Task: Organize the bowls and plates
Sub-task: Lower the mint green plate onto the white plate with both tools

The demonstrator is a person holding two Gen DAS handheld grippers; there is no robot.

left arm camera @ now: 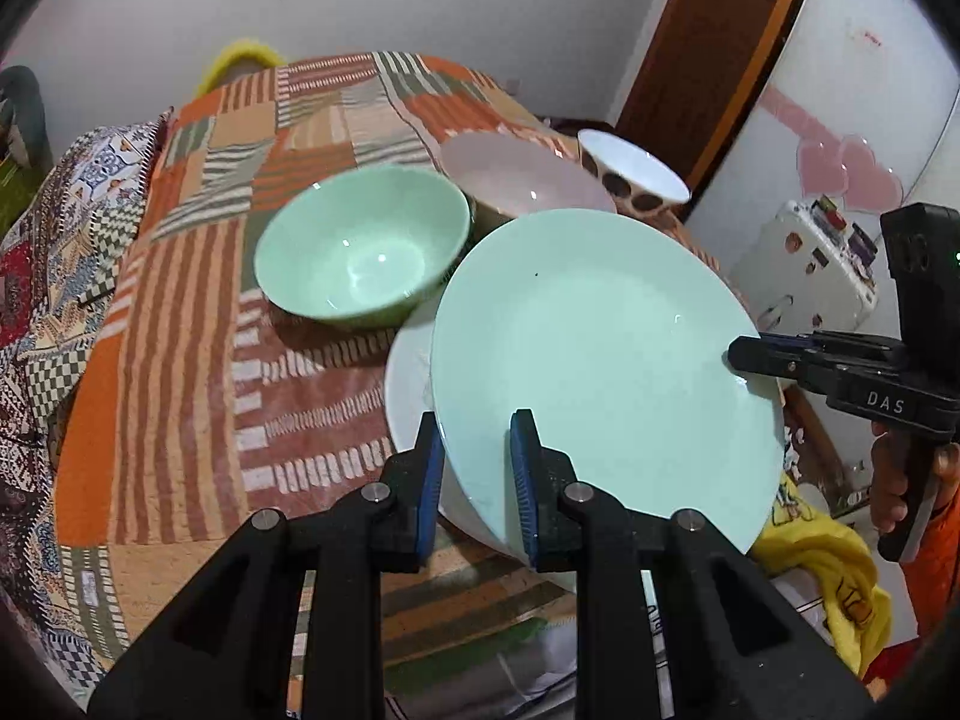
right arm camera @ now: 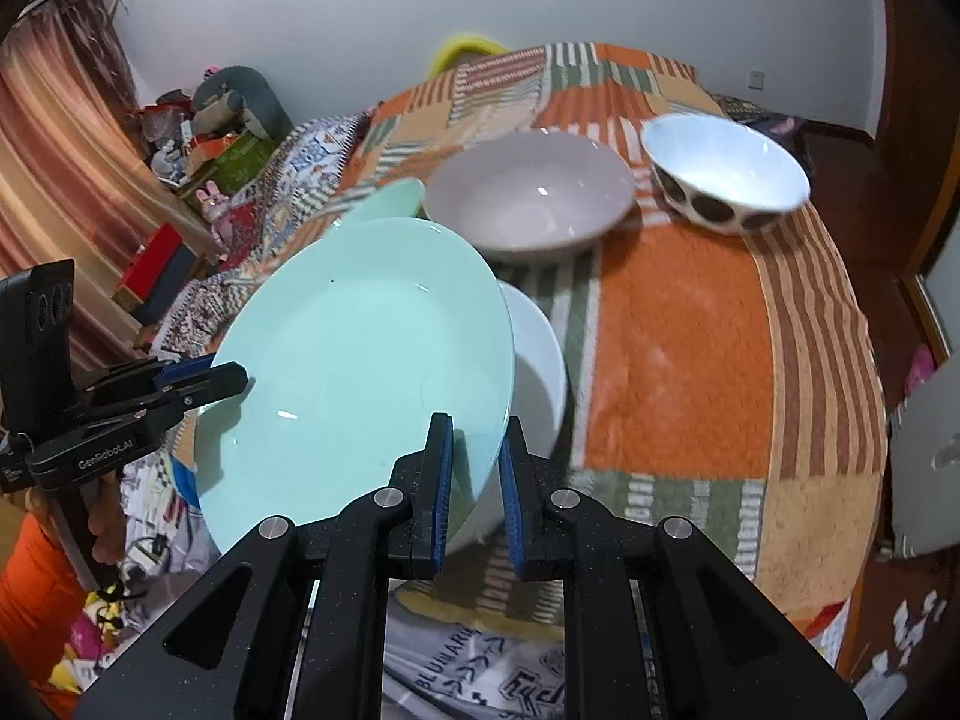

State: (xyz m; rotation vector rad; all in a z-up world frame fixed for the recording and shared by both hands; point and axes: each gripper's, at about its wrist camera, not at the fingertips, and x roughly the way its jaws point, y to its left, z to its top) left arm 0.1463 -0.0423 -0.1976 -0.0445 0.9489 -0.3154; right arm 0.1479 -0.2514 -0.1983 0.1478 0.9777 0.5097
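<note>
Two of my grippers held one mint plate (left arm camera: 600, 360), tilted above the white plate (left arm camera: 405, 384). My left gripper (left arm camera: 477, 480) pinched its near rim at the bottom centre of the left view; my right gripper (right arm camera: 474, 468) pinched the opposite rim, entering from the right edge there. Behind lay the green bowl (left arm camera: 360, 246), the pink bowl (right arm camera: 528, 198) and the spotted bowl (right arm camera: 726, 174), all on the patchwork bedspread (right arm camera: 678, 348). A door (left arm camera: 714, 36) stood at upper right. A hand (left arm camera: 900, 480) gripped my right handle, low at the right edge.

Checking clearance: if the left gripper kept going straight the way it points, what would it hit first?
Probably the white plate lying under the mint plate that the left gripper grips; depth is unclear.
</note>
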